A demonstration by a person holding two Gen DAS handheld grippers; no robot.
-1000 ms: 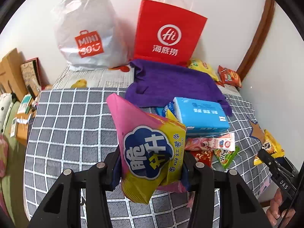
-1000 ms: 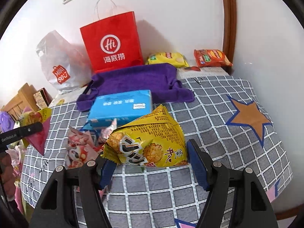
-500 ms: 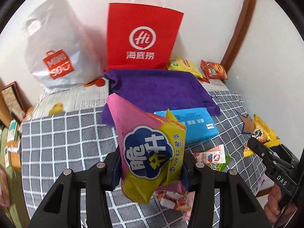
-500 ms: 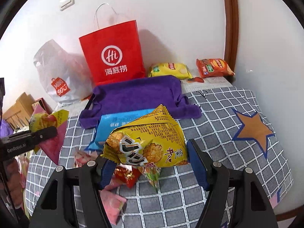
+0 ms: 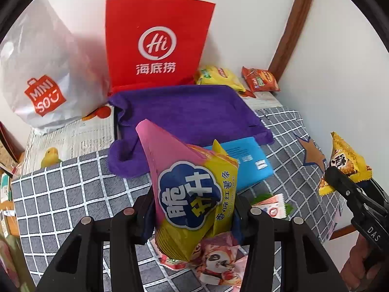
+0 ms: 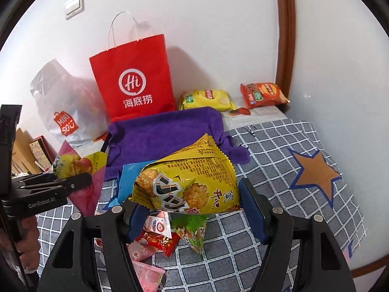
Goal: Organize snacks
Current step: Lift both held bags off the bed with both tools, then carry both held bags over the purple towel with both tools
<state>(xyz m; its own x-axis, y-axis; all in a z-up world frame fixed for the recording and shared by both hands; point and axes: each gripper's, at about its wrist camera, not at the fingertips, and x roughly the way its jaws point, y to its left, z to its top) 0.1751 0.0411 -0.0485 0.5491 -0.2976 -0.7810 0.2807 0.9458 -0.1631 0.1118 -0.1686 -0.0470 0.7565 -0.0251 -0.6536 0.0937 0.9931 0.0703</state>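
Left wrist view: the left gripper (image 5: 194, 221) is clamping a pink-and-yellow snack bag (image 5: 192, 194), holding it upright above loose packets (image 5: 216, 260) lying on the checked bed cover (image 5: 73, 189). Right wrist view: the right gripper (image 6: 194, 206) is grasping a yellow snack bag (image 6: 192, 182) over more packets. Beyond them a blue pack (image 5: 248, 160), a purple towel (image 5: 184, 112) and a red paper bag (image 5: 155, 46) are sitting toward the wall.
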